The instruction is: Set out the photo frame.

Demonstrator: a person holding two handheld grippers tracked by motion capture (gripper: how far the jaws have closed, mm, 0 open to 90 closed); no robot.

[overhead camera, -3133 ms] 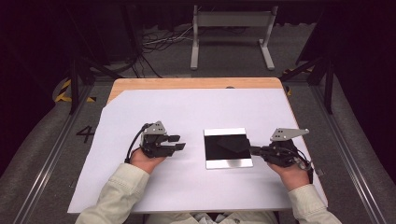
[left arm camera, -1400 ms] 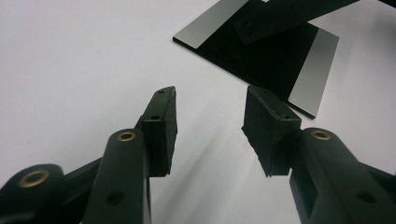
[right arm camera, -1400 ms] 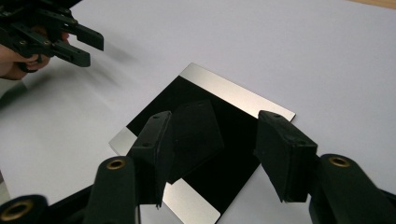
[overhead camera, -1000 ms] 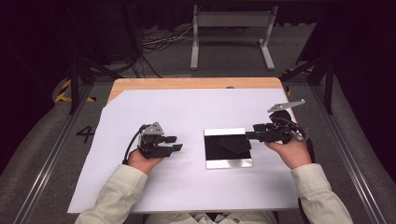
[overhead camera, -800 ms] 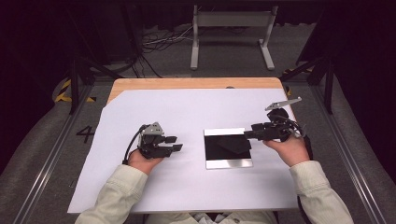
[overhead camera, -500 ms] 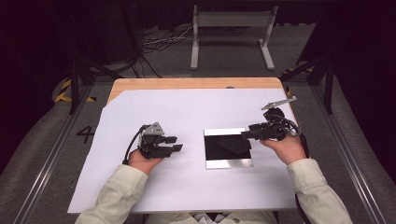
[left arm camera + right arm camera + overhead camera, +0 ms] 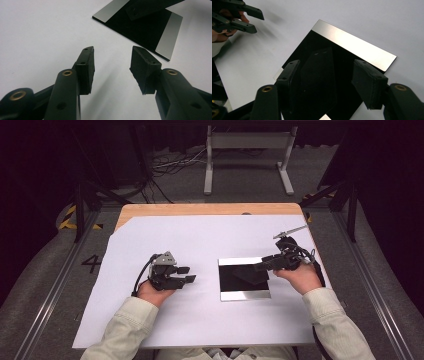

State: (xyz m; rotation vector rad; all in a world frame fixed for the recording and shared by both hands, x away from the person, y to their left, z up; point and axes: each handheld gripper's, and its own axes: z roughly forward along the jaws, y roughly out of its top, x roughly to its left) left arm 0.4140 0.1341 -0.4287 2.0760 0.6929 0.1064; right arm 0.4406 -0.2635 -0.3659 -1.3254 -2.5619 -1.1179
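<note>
**Right gripper comes over the mirror plate**

The right gripper [image 7: 262, 265] hangs above the dark mirror plate [image 7: 244, 279], which lies flat on the white sheet [image 7: 210, 320] right of the middle. Its jaws have just been opening and are spread, with nothing between them, probably to take the plate by its edge. The left gripper [image 7: 187, 274] rests well apart, jaws half spread and empty. Nothing stands in the way.

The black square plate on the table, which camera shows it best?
The high view: the black plate lies whole on the white table cover, every edge visible, the right gripper over its far right part. The right gripper view shows it large but cut off behind the jaws. The left gripper view catches a cropped corner.
</note>
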